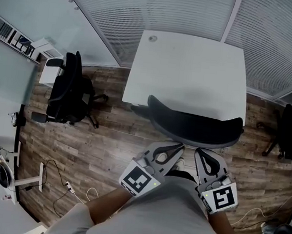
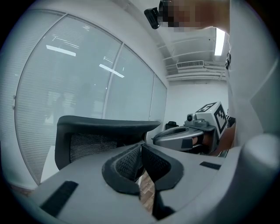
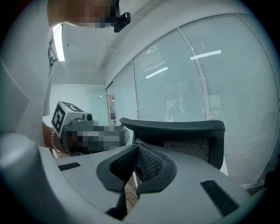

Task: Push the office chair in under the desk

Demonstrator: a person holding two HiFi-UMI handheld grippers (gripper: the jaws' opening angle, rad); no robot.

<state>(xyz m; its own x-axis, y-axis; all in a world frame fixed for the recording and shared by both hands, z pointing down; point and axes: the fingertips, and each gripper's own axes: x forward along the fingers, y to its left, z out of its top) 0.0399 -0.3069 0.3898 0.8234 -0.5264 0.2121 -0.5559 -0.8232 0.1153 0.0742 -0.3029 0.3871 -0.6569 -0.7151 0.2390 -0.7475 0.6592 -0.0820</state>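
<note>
- The office chair (image 1: 194, 125) stood right at the near edge of the white table (image 1: 192, 67). Its dark curved backrest faced the person, and its seat seemed to be partly under the top already.
- The left claw (image 1: 176, 149) was pinched fully together with nothing between its jaws, and its tip sat just behind the backrest.
- The right claw (image 1: 200, 155) was also closed tight and empty, just beside the left one and aimed at the same rim. Whether either tip touched the chair could not be told.
- The chair probably rolled easily on the wooden floor (image 1: 106, 146), so it was bulky rather than heavy to move. A steady shove looked like enough.
- The backrest had a stiff dark frame around a mesh panel. The mesh would likely give and snag a tip, so the solid top rim was the better place to press.
- Closed claws suited this job, since it called for pushing and not gripping.
- The chair would likely swivel or veer under an off-centre push. Spreading the two tips apart along the rim should keep it straight.
</note>
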